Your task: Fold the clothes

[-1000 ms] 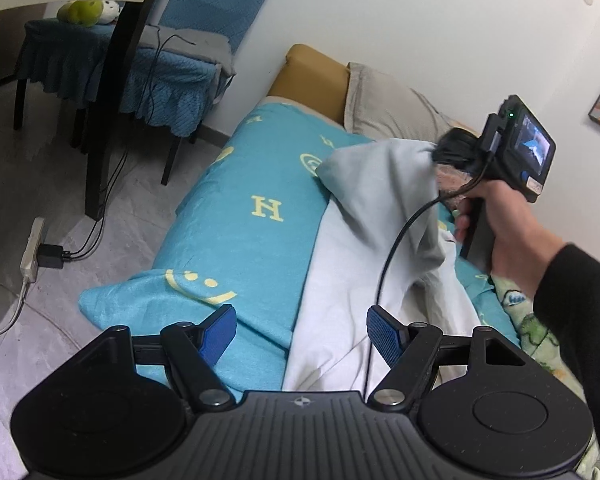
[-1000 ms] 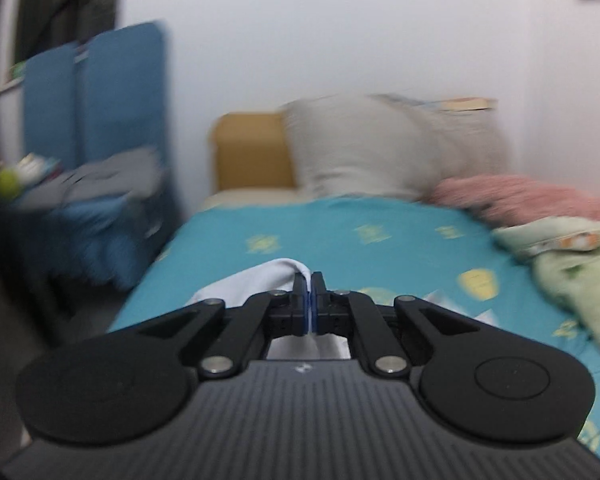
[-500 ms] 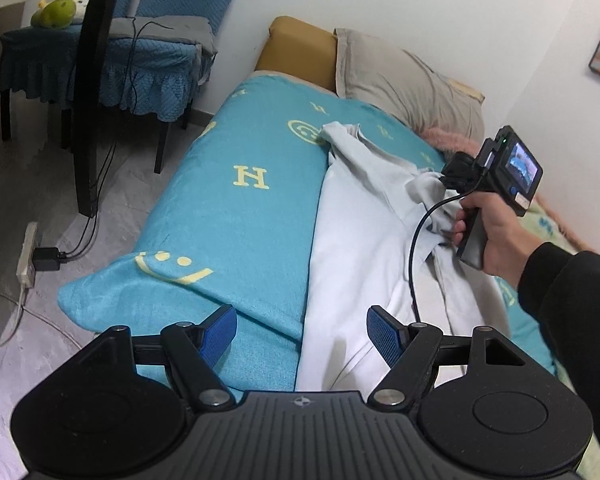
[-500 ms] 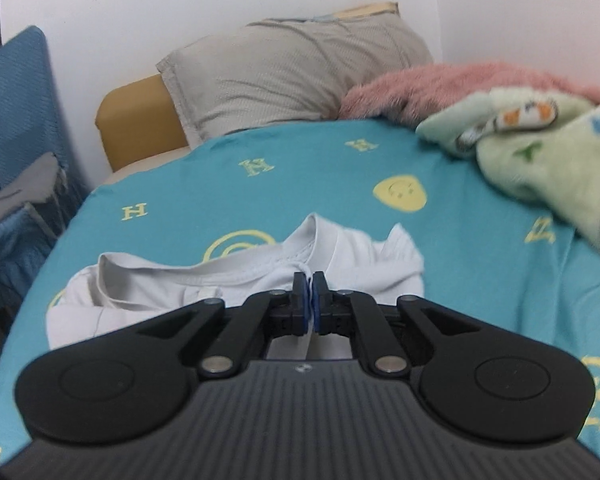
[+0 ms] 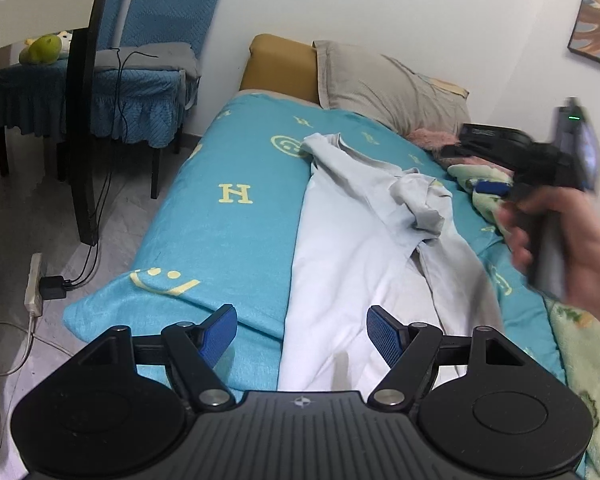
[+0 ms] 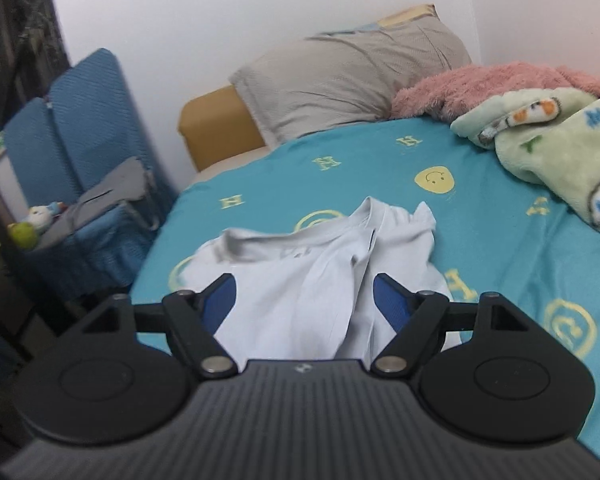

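White T-shirt (image 6: 300, 280) cloth lies under my right claw (image 6: 304, 300), whose 2 blue pads (image 6: 220, 300) now stand wide apart with nothing between them; 0.5 s ago they were pinched tight on a fold of that shirt, so I have let it go. From the left wrist view my right claw (image 5: 488, 188) is blurred, lifted off the shirt and held above the green blanket (image 5: 572, 340) at the bed's right side, where before it sat low against the cloth. My left claw (image 5: 300, 330) is wide as well, gripping nothing, as it was 1.0 s ago, hovering over the shirt's hem at the foot of the bed. The shirt (image 5: 360, 240) rests lengthwise on the teal sheet (image 5: 228, 216), collar toward the grey pillow (image 5: 380, 84), with 1 sleeve dropped in a crumpled heap over its right half. Beyond the pillow's right end lies a pink fluffy blanket (image 6: 492, 84). Left of the bed stand blue-covered chairs (image 5: 140, 80), and a power strip (image 5: 34, 284) lies on the floor.
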`<state>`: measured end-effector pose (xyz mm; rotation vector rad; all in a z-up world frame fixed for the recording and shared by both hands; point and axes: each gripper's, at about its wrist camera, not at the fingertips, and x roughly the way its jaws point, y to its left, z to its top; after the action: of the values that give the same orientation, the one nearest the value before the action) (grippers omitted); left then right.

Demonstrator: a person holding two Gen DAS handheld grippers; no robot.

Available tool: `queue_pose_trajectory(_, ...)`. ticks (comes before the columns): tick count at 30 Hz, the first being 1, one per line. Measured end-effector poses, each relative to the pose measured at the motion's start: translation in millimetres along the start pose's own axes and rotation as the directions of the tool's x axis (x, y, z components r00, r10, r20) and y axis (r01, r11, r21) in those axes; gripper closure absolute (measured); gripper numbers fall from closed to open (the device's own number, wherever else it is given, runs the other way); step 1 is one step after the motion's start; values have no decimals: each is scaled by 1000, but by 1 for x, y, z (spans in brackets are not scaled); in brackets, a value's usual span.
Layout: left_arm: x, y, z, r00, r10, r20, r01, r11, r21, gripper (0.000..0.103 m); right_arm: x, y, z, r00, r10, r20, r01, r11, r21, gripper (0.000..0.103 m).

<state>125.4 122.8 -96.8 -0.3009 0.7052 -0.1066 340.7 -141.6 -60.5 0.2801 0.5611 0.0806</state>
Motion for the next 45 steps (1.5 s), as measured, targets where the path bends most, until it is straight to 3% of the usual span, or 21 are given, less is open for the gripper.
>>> queue_pose_trajectory(4,-8,1,-1,1000,-19,-15,18,998,-52,30,-78,12,-25,999,47,-19,-48,998,-39,26)
queue_pose_trajectory(11,-32,-18,-11,1000,-3,4,3,999,33,30,-207,24,-77,994,108,-26,-110,992,-66,26)
queue_pose_trajectory(13,-35,-20,-11,1000,-19,-10,19,999,41,30,-227,20,-89,993,115,-18,-116,992,-52,26)
queue_pose_trajectory(20,-24,27,18,982,-81,-170,61,991,-118,30,-248,-10,-111,995,93,-17,-93,995,37,26)
queue_pose_trajectory(23,-24,43,27,962,-127,-243,100,988,-118,30,-246,-23,-115,995,96,-25,-93,991,98,26)
queue_pose_trajectory(29,-17,84,27,919,-71,-388,71,997,-15,32,-237,-35,-119,992,117,-49,-107,981,163,26)
queue_pose_trajectory(31,-10,101,21,889,-84,-449,83,996,-22,36,-233,-35,-119,991,122,-55,-111,979,172,26)
queue_pose_trajectory(33,-4,113,12,852,-122,-509,121,992,-37,48,-230,-33,-119,990,128,-57,-116,977,176,26)
queue_pose_trajectory(35,-2,116,3,826,-151,-543,167,986,-21,56,-228,-30,-117,989,132,-60,-121,979,165,26)
queue_pose_trajectory(40,1,107,-18,773,-181,-609,276,959,65,59,-222,-26,-118,992,97,-81,-86,987,133,26)
queue_pose_trajectory(45,-7,88,-23,768,-149,-623,311,937,160,85,-217,-39,-119,990,96,-107,-73,976,204,26)
